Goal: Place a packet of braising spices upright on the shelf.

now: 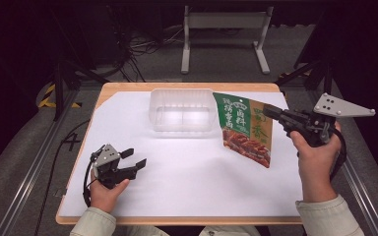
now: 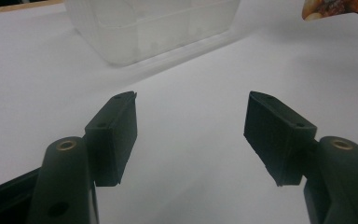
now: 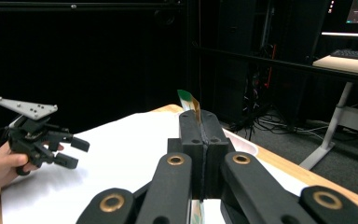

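Overhead forward view; two close tongs-mounted views, shared table (image 1: 187, 172).

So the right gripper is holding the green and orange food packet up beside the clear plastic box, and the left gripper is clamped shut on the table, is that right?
Not quite. The left gripper is open, its fingers standing well apart over bare white table, as the left gripper view shows. The rest holds: the right gripper holds the packet up beside the clear box.
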`<state>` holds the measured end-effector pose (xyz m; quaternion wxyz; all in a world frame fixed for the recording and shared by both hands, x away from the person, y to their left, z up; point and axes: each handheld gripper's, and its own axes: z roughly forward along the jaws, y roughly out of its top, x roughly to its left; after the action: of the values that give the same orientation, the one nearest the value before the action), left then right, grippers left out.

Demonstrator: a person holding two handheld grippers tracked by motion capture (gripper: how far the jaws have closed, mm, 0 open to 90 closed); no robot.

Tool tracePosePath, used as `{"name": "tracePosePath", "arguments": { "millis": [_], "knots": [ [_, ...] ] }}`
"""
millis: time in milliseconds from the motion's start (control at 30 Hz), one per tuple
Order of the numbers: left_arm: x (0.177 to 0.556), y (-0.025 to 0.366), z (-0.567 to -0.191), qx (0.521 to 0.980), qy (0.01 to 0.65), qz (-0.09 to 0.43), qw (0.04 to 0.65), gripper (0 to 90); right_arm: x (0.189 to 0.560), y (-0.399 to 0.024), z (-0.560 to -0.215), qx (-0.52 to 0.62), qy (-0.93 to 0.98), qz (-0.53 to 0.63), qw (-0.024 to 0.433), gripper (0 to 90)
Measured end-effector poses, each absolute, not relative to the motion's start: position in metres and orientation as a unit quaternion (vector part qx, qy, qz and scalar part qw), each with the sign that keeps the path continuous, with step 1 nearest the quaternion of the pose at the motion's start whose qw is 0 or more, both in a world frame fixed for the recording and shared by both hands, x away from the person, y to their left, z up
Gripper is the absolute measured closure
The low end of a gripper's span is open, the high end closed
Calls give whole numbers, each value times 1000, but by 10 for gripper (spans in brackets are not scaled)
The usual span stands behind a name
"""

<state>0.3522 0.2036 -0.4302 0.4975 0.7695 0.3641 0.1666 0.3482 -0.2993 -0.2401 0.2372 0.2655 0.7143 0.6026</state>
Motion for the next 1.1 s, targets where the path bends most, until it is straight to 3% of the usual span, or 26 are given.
{"name": "tracePosePath", "arguments": {
  "millis": [1100],
  "knots": [
    [332, 227, -431, 752, 394, 184, 495, 352, 435, -254, -194, 288, 695, 621, 220, 900]
  ]
}}
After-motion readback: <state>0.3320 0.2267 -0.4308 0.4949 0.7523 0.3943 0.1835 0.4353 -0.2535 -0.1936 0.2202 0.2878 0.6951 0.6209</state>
